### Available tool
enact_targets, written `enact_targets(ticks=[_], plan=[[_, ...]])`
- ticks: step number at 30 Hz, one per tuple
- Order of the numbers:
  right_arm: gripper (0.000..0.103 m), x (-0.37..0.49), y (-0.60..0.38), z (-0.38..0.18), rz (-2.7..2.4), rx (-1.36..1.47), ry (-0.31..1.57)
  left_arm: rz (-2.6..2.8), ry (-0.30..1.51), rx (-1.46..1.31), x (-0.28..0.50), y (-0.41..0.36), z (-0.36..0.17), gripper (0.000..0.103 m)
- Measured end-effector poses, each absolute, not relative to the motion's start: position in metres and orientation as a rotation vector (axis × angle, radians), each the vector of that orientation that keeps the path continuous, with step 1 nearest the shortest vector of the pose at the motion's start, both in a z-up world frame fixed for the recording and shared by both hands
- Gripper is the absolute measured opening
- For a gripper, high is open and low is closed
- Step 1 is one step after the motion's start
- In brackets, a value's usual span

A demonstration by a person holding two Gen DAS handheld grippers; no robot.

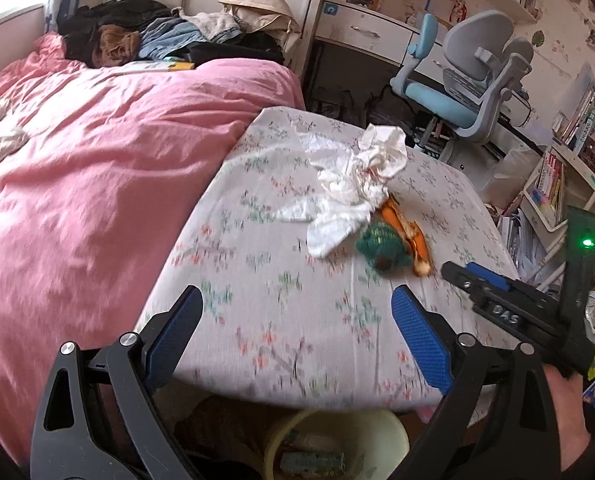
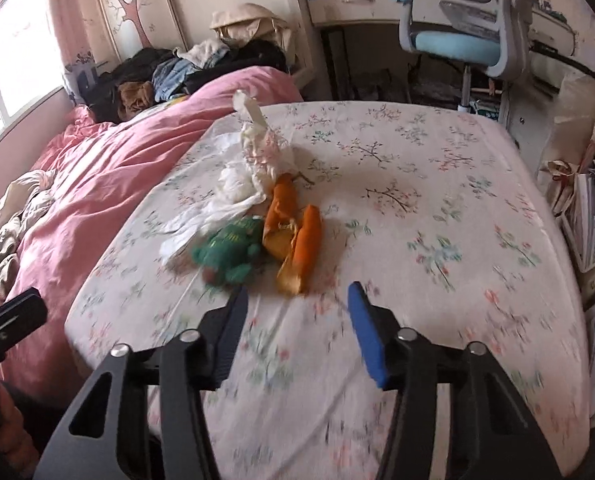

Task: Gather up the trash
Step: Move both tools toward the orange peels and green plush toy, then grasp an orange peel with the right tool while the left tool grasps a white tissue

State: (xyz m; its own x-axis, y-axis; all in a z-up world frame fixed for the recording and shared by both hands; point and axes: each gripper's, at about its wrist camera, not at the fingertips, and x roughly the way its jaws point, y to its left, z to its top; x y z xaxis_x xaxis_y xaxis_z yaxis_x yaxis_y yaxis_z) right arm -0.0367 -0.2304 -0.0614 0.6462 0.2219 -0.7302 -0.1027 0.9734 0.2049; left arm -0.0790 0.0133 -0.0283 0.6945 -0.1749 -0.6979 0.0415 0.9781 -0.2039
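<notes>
On the floral-cloth table (image 1: 297,340) (image 2: 437,200) lie a crumpled white tissue and plastic heap (image 1: 353,176) (image 2: 249,168), a green net wrapper (image 1: 381,246) (image 2: 229,250) and an orange peel-like wrapper (image 1: 411,234) (image 2: 297,236), all touching. My left gripper (image 1: 297,312) is open and empty, above the table's near edge, short of the trash. My right gripper (image 2: 297,304) (image 1: 461,274) is open and empty, its tips just short of the green net and orange wrapper. A pale yellow bin (image 1: 337,444) with some trash inside stands under the table's near edge.
A bed with a pink duvet (image 1: 97,180) (image 2: 109,168) borders the table's left side, with clothes (image 1: 157,36) piled at its head. A blue-grey desk chair (image 1: 469,80) (image 2: 465,20) and white desk stand beyond. Book racks (image 1: 557,184) (image 2: 593,220) line the right.
</notes>
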Motion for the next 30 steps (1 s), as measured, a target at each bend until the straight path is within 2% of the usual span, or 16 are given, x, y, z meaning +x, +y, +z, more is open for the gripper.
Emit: enact_targets(ticks=[5, 9, 16, 17, 18, 19, 20, 21, 22, 30], plan=[[0.044, -0.008, -0.225, -0.072, 0.195, 0.129, 0.881, -0.153, 0.827, -0.155, -0.033, 0.003, -0.033, 0.086], [0.028, 0.001, -0.230, -0.082, 0.208, 0.146, 0.908, -0.177, 0.866, -0.091, 0.003, -0.016, -0.047, 0.078], [0.020, 0.000, -0.236, -0.082, 0.247, 0.152, 0.919, -0.214, 0.893, 0.064, 0.052, -0.055, -0.072, 0.077], [0.019, 0.000, -0.237, -0.082, 0.249, 0.157, 0.920, -0.208, 0.899, 0.105, 0.059, -0.061, -0.079, 0.074], [0.017, -0.001, -0.239, -0.082, 0.251, 0.164, 0.920, -0.208, 0.910, 0.119, 0.063, -0.062, -0.083, 0.064], [0.017, -0.002, -0.241, -0.081, 0.254, 0.171, 0.920, -0.214, 0.932, 0.123, 0.068, -0.063, -0.088, 0.044], [0.017, -0.003, -0.243, -0.081, 0.257, 0.184, 0.922, -0.232, 0.964, 0.103, 0.073, -0.062, -0.093, 0.038], [0.016, -0.003, -0.245, -0.080, 0.261, 0.200, 0.925, -0.234, 0.950, 0.087, 0.074, -0.059, -0.092, 0.020], [0.016, -0.003, -0.246, -0.081, 0.264, 0.216, 0.928, -0.250, 0.967, 0.075, 0.074, -0.058, -0.092, 0.010], [0.015, -0.021, -0.258, -0.072, 0.287, 0.342, 0.916, -0.361, 0.976, -0.084, 0.043, -0.034, -0.061, 0.008]])
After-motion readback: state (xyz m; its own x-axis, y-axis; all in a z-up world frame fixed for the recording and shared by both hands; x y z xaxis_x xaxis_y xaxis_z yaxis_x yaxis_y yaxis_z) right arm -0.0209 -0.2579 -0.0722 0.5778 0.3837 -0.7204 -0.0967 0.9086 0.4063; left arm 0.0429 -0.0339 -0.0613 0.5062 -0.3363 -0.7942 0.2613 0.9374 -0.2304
